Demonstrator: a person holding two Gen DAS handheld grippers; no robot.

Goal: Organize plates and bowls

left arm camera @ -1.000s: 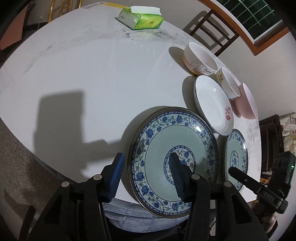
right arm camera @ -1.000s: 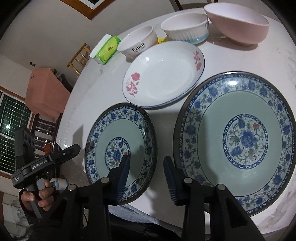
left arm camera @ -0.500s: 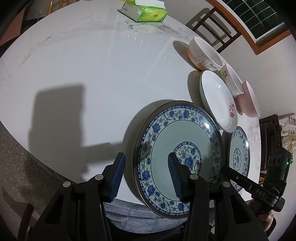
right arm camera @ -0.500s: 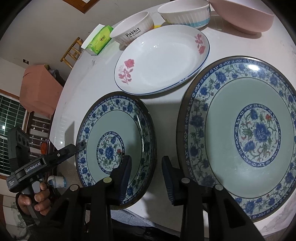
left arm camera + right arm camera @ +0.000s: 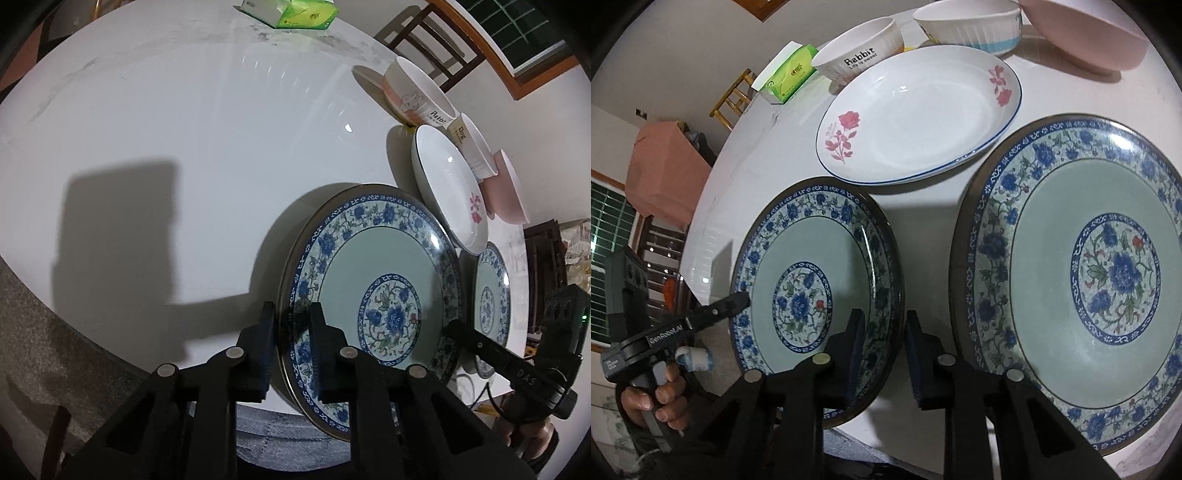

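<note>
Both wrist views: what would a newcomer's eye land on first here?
Two blue-flowered plates at the table's near edge: the big plate with the left tongs closed on its rim, the small plate with the right tongs on its rim. Behind sits a rose plate.

We see a round white table (image 5: 184, 129), a dark wooden chair (image 5: 424, 33) behind it, pale walls, and a wood-framed, grilled window (image 5: 517, 33) dark outside.

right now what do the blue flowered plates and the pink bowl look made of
Both blue flowered plates, large and small: likely glazed ceramic, possibly melamine; glossy surface with light glints, printed pattern, dark rim. Pink bowl: probably ceramic or plastic; smooth, matte-looking, plain colour.
</note>
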